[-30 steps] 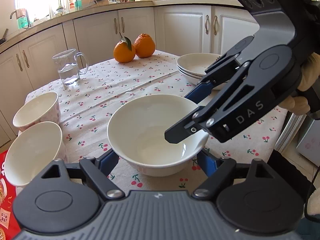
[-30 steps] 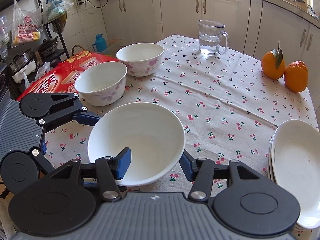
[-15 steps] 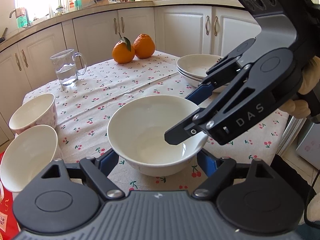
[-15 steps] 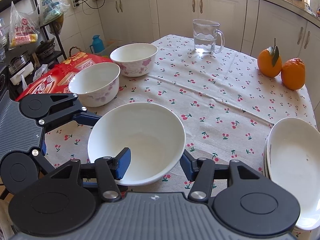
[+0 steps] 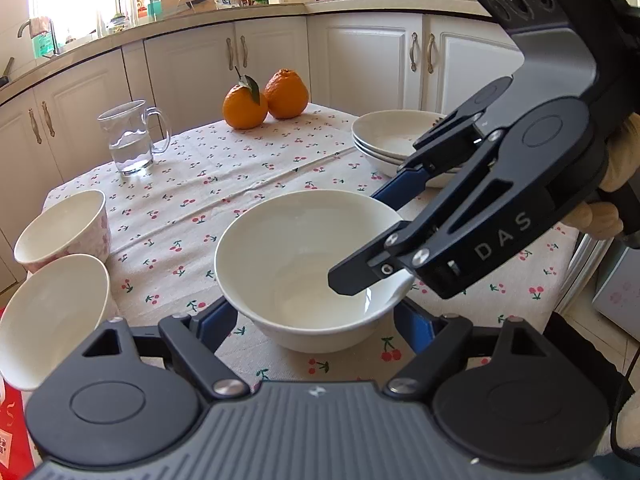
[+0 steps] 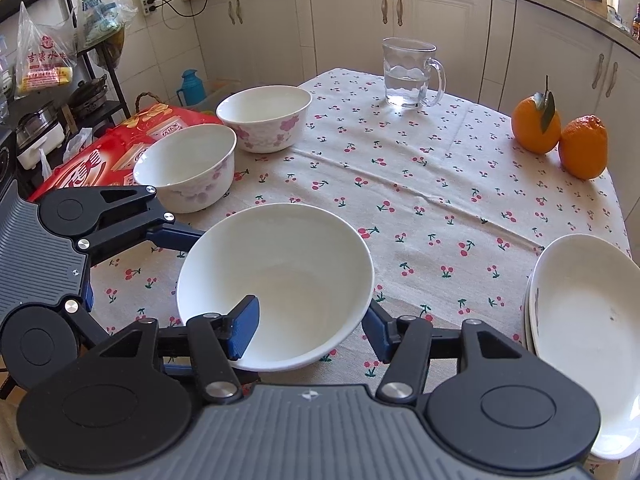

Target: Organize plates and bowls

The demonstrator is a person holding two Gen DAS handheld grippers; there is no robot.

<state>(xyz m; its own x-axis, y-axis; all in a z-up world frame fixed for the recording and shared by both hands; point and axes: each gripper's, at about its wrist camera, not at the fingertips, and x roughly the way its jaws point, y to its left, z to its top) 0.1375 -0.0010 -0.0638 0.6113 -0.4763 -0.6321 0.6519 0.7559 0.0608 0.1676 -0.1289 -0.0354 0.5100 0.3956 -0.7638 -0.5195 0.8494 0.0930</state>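
Observation:
A plain white bowl (image 5: pixel 304 256) (image 6: pixel 280 276) is held just above the cherry-print tablecloth (image 6: pixel 420 184). My left gripper (image 5: pixel 316 322) is open, one finger on each side of the bowl's base. My right gripper (image 6: pixel 312 326) straddles the bowl's rim, one blue pad (image 6: pixel 244 332) inside and one outside; it also shows in the left wrist view (image 5: pixel 384 236). Two flowered bowls (image 6: pixel 188 166) (image 6: pixel 266 116) stand at the table's left edge. A stack of white plates (image 6: pixel 584 320) (image 5: pixel 396 138) sits at the right edge.
A glass mug of water (image 6: pixel 408 72) stands at the far side. Two oranges (image 6: pixel 560 136) lie at the far right corner. A red package (image 6: pixel 104 152) lies beside the table's left edge. Kitchen cabinets (image 6: pixel 360 24) surround the table.
The white bowl and both grippers have shifted slightly across the table toward the two flowered bowls. The grippers' openings look unchanged.

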